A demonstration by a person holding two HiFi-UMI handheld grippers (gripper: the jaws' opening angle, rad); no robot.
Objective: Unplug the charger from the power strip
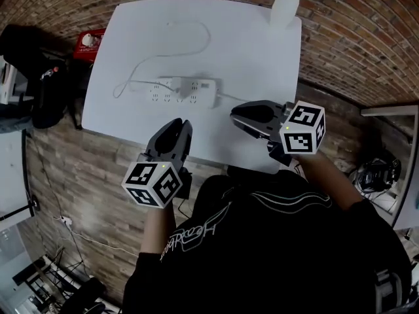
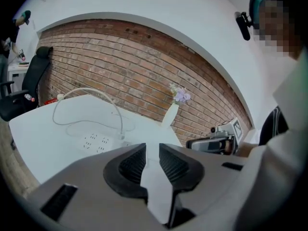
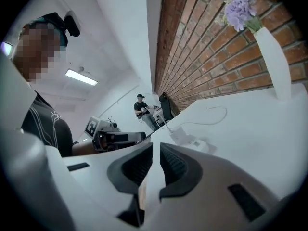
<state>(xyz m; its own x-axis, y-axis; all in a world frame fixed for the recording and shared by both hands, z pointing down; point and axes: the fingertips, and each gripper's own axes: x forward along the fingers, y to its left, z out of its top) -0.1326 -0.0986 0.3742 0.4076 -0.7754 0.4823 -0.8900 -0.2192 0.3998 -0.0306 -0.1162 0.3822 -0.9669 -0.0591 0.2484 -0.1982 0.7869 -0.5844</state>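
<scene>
A white power strip lies across the middle of the white table. A white charger is plugged into it, and its thin cable loops toward the far side. My left gripper hovers over the table's near edge, short of the strip, its jaws a little apart with nothing between them. My right gripper is level with the strip's right end, jaws together and empty. The left gripper view shows the strip ahead of the left gripper. Past the right gripper stand the strip and the charger.
A white vase with purple flowers stands at the table's far right corner by the brick wall. A red box and a black chair are left of the table. A person stands far off in the room.
</scene>
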